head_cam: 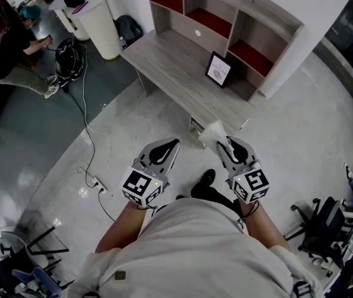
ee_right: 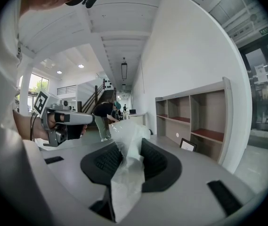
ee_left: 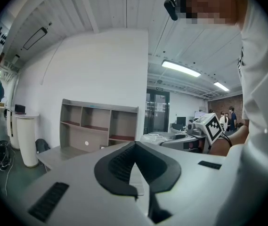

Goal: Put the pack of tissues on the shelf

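1. The right gripper (head_cam: 224, 143) was clamped on the pack of tissues (head_cam: 212, 133), holding it in mid-air, short of the desk's (head_cam: 176, 64) front edge below the shelf (head_cam: 226, 18), evidently for delivery.
2. The left gripper (head_cam: 171, 145), jaws together and empty, hung alongside, seemingly unneeded.

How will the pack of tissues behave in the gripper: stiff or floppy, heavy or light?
Probably floppy: the pack of tissues crumples and folds where the right gripper pinches it. Likely light for its size, since a pinch on one wrinkled end keeps it up. Its thin, plastic-looking wrap may be slippery, so it could sag or slide.
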`<state>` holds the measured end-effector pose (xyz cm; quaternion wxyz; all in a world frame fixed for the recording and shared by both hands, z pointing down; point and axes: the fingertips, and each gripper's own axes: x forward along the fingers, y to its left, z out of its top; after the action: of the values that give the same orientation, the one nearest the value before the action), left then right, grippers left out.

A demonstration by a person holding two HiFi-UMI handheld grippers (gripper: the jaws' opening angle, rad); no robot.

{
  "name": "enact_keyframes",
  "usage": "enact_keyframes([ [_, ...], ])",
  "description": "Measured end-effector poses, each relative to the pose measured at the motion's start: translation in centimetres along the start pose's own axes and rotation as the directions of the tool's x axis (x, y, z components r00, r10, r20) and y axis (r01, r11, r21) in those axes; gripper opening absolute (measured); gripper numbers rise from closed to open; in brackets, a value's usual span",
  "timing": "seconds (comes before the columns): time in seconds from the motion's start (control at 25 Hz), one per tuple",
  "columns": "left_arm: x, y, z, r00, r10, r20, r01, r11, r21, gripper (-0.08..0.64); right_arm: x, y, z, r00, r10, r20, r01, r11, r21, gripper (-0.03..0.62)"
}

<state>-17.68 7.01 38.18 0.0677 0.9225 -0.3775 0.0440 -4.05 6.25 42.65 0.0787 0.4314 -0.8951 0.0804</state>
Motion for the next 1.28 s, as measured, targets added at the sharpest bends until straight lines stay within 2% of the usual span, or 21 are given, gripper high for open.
enact_keyframes([
  [0.2, 5.4, 1.8, 0.4, 1.000, -0.006, -0.002, 0.006, 1.000, -0.004, 0.015, 2.2, -5.1, 0.5, 1.000, -0.009, -0.002, 0.009, 1.000, 0.004, 0.126],
  [0.4, 12.6, 2.6, 1.2, 0.999, -0.034, -0.006, 0.034, 0.999, -0.005, 0.015, 3.2, -12.0, 0.9, 0.999, -0.038, -0.006, 0.038, 0.999, 0.008, 0.126],
  [0.6, 20.1, 1.8, 2.1, 0.996, -0.085, -0.004, 0.085, 0.996, 0.003, 0.015, 2.8, -19.1, 1.5, 0.997, -0.080, 0.000, 0.080, 0.997, 0.009, 0.126],
  [0.72, 23.4, 0.8, 2.7, 0.992, -0.124, 0.009, 0.125, 0.992, -0.022, 0.015, 2.0, -22.5, 1.9, 0.993, -0.116, 0.009, 0.116, 0.993, 0.011, 0.126],
  [1.04, 29.7, 0.2, 3.3, 0.979, -0.204, 0.005, 0.204, 0.979, 0.012, 0.015, 0.8, -27.5, 2.3, 0.977, -0.213, 0.029, 0.212, 0.977, 0.028, 0.126],
  [1.28, 33.5, 0.7, 3.6, 0.951, -0.310, -0.004, 0.310, 0.950, 0.027, 0.015, 1.3, -29.8, 2.0, 0.952, -0.307, 0.018, 0.306, 0.951, 0.054, 0.126],
])
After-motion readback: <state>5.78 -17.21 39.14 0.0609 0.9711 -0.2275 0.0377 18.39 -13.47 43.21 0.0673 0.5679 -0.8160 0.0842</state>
